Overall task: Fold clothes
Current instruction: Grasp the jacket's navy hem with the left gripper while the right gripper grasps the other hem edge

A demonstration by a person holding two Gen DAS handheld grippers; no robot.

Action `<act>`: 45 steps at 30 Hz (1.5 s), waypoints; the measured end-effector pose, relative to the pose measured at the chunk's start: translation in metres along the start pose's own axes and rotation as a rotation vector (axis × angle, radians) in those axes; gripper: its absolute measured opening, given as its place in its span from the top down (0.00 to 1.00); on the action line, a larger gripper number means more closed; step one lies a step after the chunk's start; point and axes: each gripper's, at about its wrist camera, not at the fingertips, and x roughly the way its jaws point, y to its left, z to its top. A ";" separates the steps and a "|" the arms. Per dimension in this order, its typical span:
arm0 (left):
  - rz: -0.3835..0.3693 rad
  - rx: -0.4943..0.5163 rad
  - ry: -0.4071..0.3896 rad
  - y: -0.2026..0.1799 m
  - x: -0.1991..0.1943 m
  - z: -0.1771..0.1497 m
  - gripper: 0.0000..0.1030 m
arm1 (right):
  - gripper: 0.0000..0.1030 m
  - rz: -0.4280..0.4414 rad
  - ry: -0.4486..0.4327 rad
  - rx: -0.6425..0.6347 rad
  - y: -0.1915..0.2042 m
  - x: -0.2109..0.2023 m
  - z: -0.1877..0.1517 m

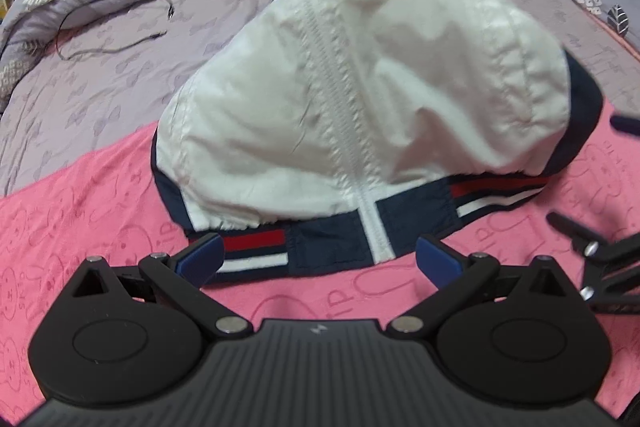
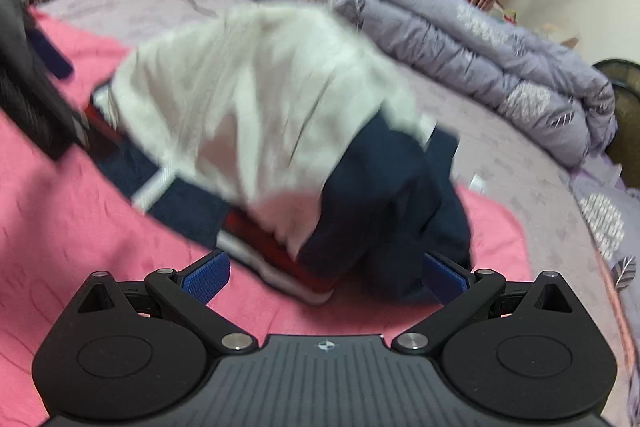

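Note:
A white jacket (image 1: 360,99) with navy trim, a white zip and red-white-navy hem bands lies folded in a mound on a pink towel (image 1: 80,211). My left gripper (image 1: 318,259) is open and empty, its blue pads just in front of the jacket's hem. The jacket shows blurred in the right wrist view (image 2: 256,115), white panel over navy cloth. My right gripper (image 2: 326,273) is open and empty at the jacket's near corner. It also shows at the right edge of the left wrist view (image 1: 600,255). The left gripper's body (image 2: 28,99) shows at the far left.
The pink towel (image 2: 80,227) lies on a lilac bedsheet (image 1: 120,47). A rolled lilac quilt (image 2: 440,27) runs along the far side of the bed. A thin black cable (image 1: 116,43) lies on the sheet to the left. Room clutter stands beyond the bed.

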 end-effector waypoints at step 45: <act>-0.288 -0.436 -0.218 0.145 0.075 -0.061 0.27 | 0.81 0.538 0.106 0.722 -0.046 0.015 -0.055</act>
